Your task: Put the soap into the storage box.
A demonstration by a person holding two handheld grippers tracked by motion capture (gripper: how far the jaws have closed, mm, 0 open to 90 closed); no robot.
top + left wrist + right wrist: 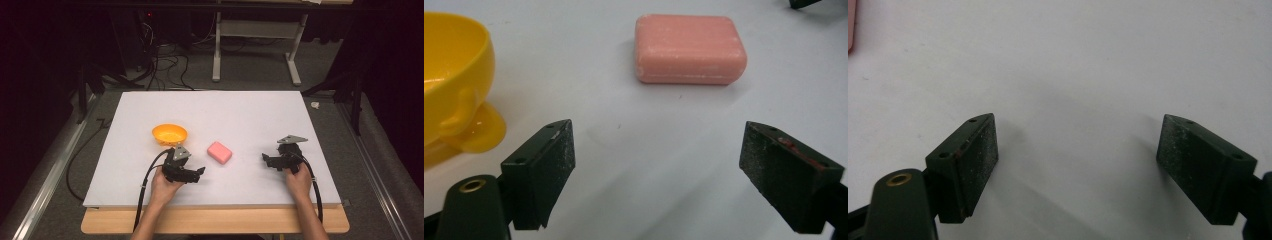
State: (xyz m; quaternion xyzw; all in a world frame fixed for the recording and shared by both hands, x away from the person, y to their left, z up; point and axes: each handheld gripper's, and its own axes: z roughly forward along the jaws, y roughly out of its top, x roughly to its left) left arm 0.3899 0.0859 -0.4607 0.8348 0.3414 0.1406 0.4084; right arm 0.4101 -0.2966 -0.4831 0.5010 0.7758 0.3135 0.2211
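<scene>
A pink bar of soap [220,152] lies near the middle of the white board [240,110]. An orange-yellow bowl [169,134] sits to its left. My left gripper [200,171] rests low on the board just in front of the bowl and points right toward the soap. In the left gripper view its jaws stand wide apart with nothing between them, the soap [689,48] ahead and the bowl [451,82] at the left. My right gripper [265,159] sits right of the soap and points left; its jaws are wide apart over bare board, with a sliver of soap [850,25] at the edge.
The white board lies on a wooden table [215,222] whose front edge shows below it. Past the far edge are a grey floor, cables [165,65] and a metal stand [255,45]. A metal rail [45,170] runs along the left side.
</scene>
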